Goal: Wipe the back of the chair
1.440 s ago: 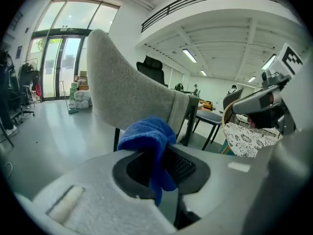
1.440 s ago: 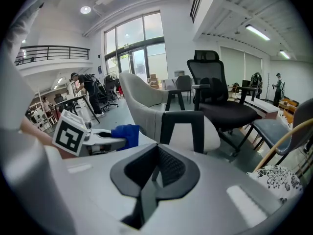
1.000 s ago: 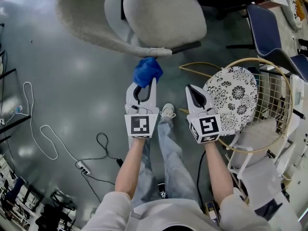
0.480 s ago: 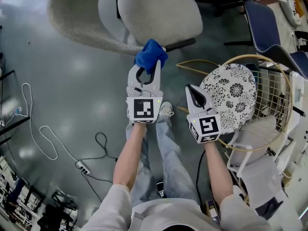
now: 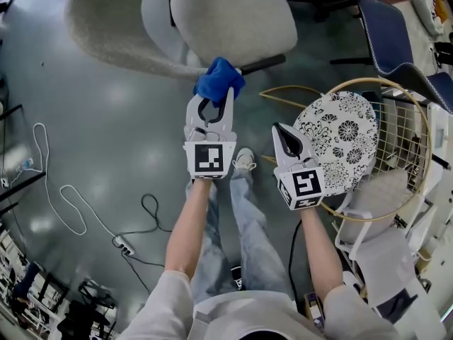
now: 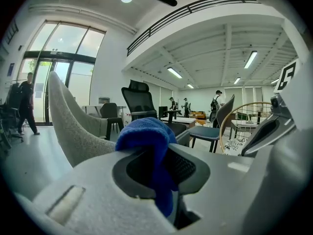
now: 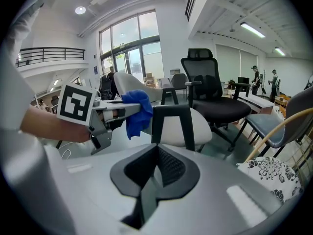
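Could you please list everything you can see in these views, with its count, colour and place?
armchair: one, pale grey, ahead of the person
blue cloth: one, at the armchair's near edge
cushion: one, white with black flowers, on the wire chair
wire chair: one, gold, at the right
padded chair: one, navy, upper right
office chair: one, black, beyond the armchair
cable: one, white, on the floor at the left
legs: two, in blue jeans, below the grippers
left gripper: white, shut on the blue cloth
right gripper: white, shut, empty, beside the cushion
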`<state>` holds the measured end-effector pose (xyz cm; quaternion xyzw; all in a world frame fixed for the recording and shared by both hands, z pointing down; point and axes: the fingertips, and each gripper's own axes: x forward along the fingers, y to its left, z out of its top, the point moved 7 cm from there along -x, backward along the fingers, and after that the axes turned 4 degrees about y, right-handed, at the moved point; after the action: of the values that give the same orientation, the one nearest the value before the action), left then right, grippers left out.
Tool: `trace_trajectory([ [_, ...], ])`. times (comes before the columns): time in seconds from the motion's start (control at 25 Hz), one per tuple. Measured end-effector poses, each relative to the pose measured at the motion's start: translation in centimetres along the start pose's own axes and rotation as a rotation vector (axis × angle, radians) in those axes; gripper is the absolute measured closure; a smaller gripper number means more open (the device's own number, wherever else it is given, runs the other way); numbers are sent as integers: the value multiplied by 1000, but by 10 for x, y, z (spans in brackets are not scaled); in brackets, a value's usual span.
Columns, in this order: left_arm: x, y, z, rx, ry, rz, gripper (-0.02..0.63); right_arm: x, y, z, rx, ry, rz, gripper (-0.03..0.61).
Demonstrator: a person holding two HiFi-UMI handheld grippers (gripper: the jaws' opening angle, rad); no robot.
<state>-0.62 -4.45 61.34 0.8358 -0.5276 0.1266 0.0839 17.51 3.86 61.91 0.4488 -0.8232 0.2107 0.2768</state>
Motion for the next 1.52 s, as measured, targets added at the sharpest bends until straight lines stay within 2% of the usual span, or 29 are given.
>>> trace_trajectory([
  [0.2, 0, 1, -30, -42, 88, -6, 552, -1, 1, 0, -4, 3, 1, 578],
  [0.36, 5, 2, -33, -53, 86, -7, 552, -2, -3, -4, -1, 8, -7, 578],
  [0.8, 14, 5, -61, -113, 159, -10, 552, -8, -6, -7, 2, 10, -9, 578],
  [1.0, 19, 9, -82, -172, 221, -9, 552, -12, -5, -9, 5, 8, -8, 578],
  [1.24, 29, 10, -103, -207, 308, -13, 551, -17, -7, -13, 7, 13, -10, 578],
  [1.52, 32, 11, -113, -192, 349, -21, 549, -20, -10, -14, 7, 14, -14, 578],
])
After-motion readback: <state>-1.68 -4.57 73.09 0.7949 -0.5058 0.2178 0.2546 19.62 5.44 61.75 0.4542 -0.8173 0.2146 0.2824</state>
